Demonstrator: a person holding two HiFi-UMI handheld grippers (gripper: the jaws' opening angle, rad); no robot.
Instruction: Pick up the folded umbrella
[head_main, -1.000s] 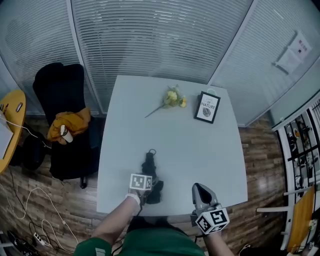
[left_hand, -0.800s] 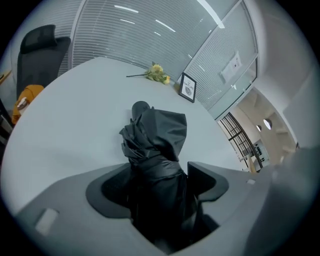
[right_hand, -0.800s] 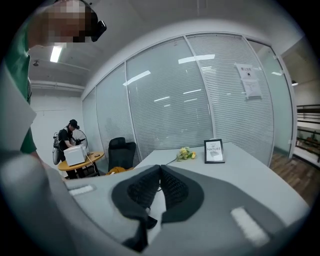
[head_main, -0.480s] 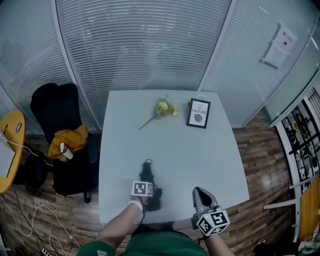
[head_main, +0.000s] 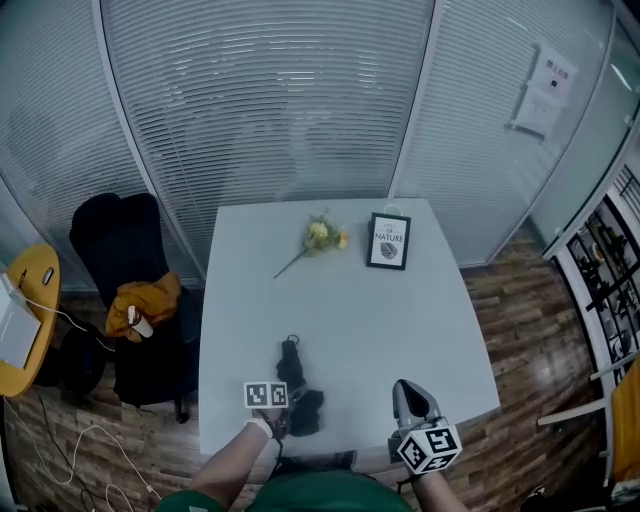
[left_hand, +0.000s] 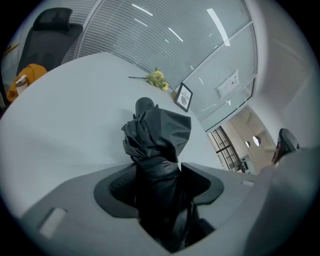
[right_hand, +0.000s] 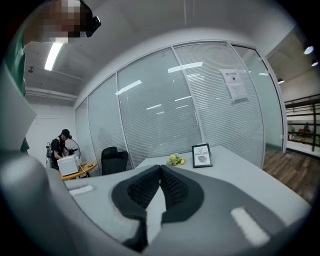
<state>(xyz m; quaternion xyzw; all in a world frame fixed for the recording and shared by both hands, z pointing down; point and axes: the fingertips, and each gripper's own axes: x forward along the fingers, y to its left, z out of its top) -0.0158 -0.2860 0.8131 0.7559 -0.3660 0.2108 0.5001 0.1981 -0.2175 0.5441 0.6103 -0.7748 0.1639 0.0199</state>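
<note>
The folded black umbrella (head_main: 292, 372) lies on the white table (head_main: 400, 320) near its front edge, its strap loop pointing away from me. My left gripper (head_main: 284, 408) is over the umbrella's near end. In the left gripper view the umbrella (left_hand: 157, 135) fills the gap of the left gripper (left_hand: 157, 172). Its jaws are closing, and both pads (left_hand: 122, 185) touch the black fabric. My right gripper (head_main: 405, 387) hovers over the table's front right part, shut with nothing in it. In the right gripper view the right gripper (right_hand: 160, 170) has its tips meeting.
Yellow flowers (head_main: 320, 236) and a framed picture (head_main: 388, 241) stand at the table's far side. A black chair (head_main: 125, 250) with an orange cloth (head_main: 140, 303) is left of the table. A yellow side table (head_main: 25, 320) sits further left. Glass walls with blinds enclose the back.
The head view has tipped up and shows more of the blinds. The left gripper stays at the umbrella's near end. The right gripper has drifted slightly over the table's front right.
</note>
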